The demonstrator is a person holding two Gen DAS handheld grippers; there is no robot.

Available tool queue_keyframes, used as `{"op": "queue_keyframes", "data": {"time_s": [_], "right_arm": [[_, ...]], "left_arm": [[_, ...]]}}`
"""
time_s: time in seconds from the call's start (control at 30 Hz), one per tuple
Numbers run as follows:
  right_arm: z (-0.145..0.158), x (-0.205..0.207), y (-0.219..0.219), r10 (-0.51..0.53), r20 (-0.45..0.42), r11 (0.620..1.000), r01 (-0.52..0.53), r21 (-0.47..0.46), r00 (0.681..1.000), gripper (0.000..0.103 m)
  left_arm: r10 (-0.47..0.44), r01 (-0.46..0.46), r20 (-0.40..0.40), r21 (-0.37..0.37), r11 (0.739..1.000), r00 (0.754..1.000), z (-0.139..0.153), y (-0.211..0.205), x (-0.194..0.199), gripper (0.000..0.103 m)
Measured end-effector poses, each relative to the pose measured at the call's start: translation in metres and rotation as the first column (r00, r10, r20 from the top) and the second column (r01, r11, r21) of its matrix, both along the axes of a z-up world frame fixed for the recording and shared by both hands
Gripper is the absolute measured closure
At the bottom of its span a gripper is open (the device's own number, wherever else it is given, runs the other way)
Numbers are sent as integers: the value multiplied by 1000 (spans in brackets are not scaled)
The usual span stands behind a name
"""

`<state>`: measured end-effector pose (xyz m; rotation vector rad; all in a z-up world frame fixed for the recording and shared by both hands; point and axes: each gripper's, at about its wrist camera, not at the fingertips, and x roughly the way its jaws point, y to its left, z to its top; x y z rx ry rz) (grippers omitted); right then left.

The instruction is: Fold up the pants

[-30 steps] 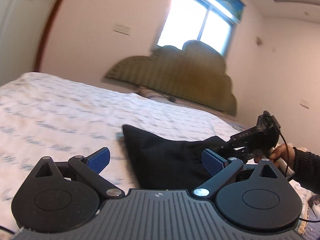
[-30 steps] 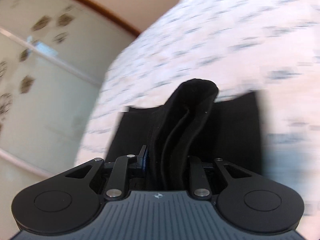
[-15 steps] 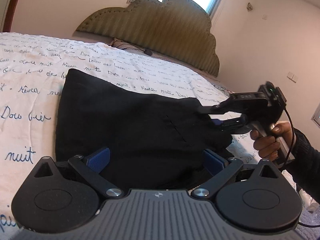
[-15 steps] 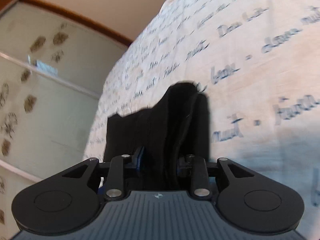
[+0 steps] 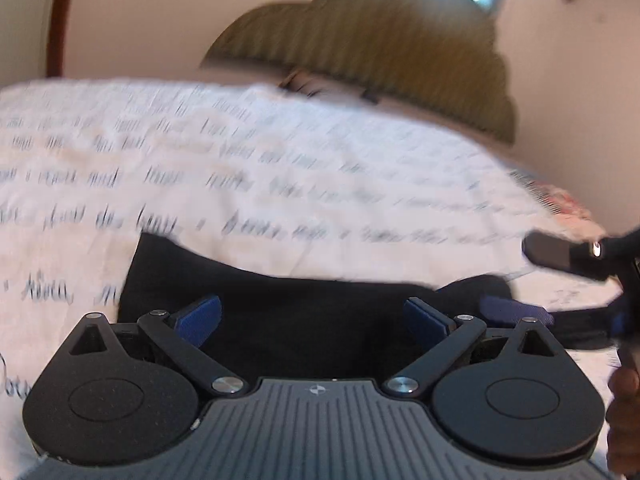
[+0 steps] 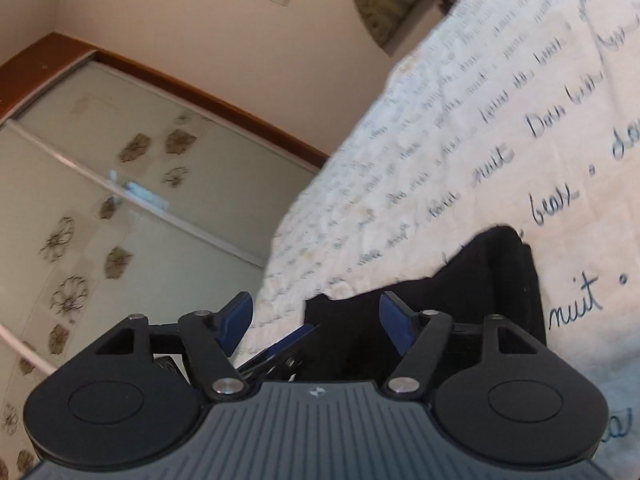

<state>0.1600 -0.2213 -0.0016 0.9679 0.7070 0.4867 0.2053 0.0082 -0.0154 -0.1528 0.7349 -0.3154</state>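
The right gripper (image 6: 316, 322) has its jaws apart, having just been opening; the black pants (image 6: 472, 292) lie ahead between and beyond the blue pads without being pressed by them, and one raised fold stands up just right of the right-hand pad. The gripper is tilted, angled slightly down toward the bed (image 6: 520, 120), and in the left wrist view it reaches in from the right edge (image 5: 560, 276), its upper finger above the pants' right end and the lower one down at the cloth, with part of the hand (image 5: 622, 412) that holds it showing at the right border. The left gripper (image 5: 312, 320) also has its jaws spread wide, nothing clamped, pointing downward over the near edge of the pants (image 5: 280, 304), which lie flat as a dark band across the bed's script-printed cover (image 5: 280, 152). Beyond the pants, the olive scalloped headboard (image 5: 380, 48) rises at the bed's far end.
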Motion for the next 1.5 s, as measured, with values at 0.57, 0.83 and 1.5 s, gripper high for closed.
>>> {"op": "queue_keyframes", "data": {"time_s": [0.57,0.83,1.5], "right_arm": [[-4,-70,7,-39,46,995,43,-93,998,96],[-43,-75,4,-36,24,990,39,-134,999,100],[-17,-72,30,9,67,945,14,-327,998,72]], "left_arm": [[77,-76,-6,65,995,997,17,13,-46,1],[45,-60,82,191,980,996,-6,-4,-58,0],[-1,-22,111,209,978,994,-5,5,-88,0]]}}
